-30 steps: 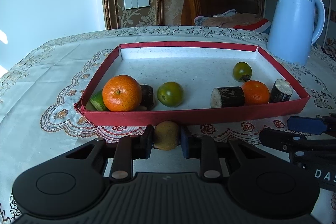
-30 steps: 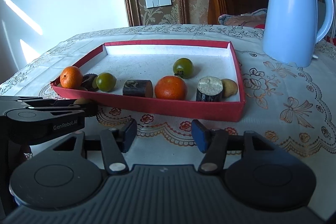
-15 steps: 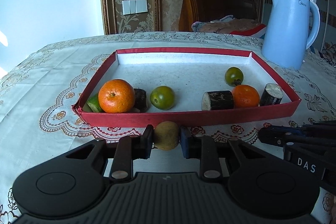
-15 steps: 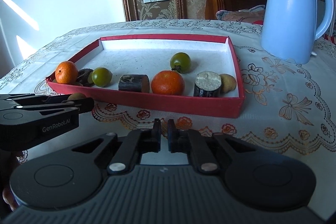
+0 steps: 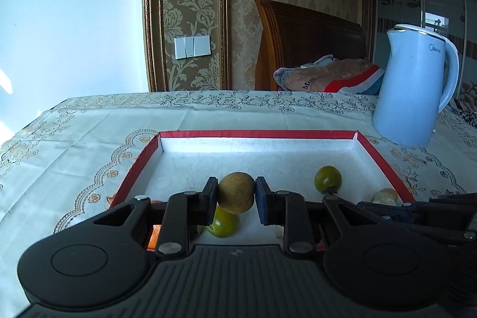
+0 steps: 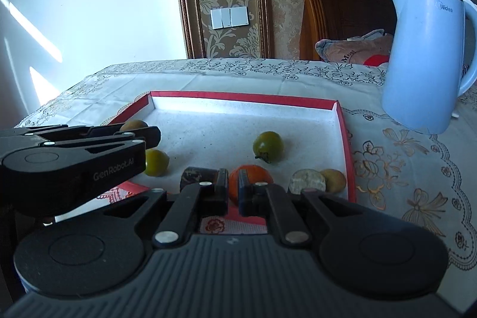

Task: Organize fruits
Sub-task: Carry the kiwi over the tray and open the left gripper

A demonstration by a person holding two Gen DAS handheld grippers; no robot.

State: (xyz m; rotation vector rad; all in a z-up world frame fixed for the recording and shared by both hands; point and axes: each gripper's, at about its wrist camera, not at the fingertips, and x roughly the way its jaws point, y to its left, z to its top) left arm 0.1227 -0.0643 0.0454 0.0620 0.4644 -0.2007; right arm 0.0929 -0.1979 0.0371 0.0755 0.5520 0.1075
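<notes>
- Brown and rough-skinned, a kiwi (image 5: 236, 192) sits clamped between the blue pads of the left gripper (image 5: 235, 200), low in the centre of the left wrist view, held above the tray floor.
- The red-walled tray (image 5: 256, 134) with its pale speckled floor fills the middle of that view; it lies on a cream lace-patterned tablecloth (image 5: 89, 133).
- Directly under the held kiwi in the frame lies a green tomato (image 5: 223, 224); a second green tomato (image 5: 328, 179) rests to the right of centre on the tray floor.
- The right gripper (image 6: 233, 188) is clenched with nothing between its pads; only a thin gap shows, bottom centre of the right wrist view.
- Behind those closed fingers an orange tangerine (image 6: 253, 173) lies near the tray's front wall, between a dark cylinder piece (image 6: 198, 175) on its left and a pale-ended cylinder piece (image 6: 307, 182) on its right.
- A small brownish fruit (image 6: 335, 179) touches that pale-ended piece at the tray's lower right corner.
- The left gripper's black body crosses the left side of the right wrist view, reaching over the tray's left edge.
- A light blue electric kettle (image 6: 429, 55) stands on the tablecloth at upper right, beyond the tray's far right corner.
</notes>
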